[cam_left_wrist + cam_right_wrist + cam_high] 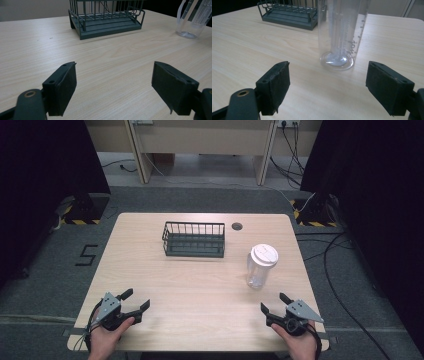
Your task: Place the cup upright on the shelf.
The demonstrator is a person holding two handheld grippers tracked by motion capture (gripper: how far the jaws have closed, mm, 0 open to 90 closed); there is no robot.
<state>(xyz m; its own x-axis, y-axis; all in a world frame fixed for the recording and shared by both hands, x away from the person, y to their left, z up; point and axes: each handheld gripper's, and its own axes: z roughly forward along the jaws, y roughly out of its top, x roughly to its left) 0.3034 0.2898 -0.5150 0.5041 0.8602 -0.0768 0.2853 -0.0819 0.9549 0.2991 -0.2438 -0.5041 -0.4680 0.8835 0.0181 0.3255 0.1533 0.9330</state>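
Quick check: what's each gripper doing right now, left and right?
Left gripper: open, holding nothing, low over the table.
Right gripper: open, holding nothing, facing the clear plastic cup.

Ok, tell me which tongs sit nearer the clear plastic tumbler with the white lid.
Right. The right tongs sit just in front of the clear plastic tumbler; the left tongs are far across the table.

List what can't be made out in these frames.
- Cup: top and lid cut off by the upper edge in the right claw view; its printed lettering is too blurred to read.
- Cup: cut by the right edge in the left claw view.
- Basket: whether anything lies inside is too small to tell from the high view.
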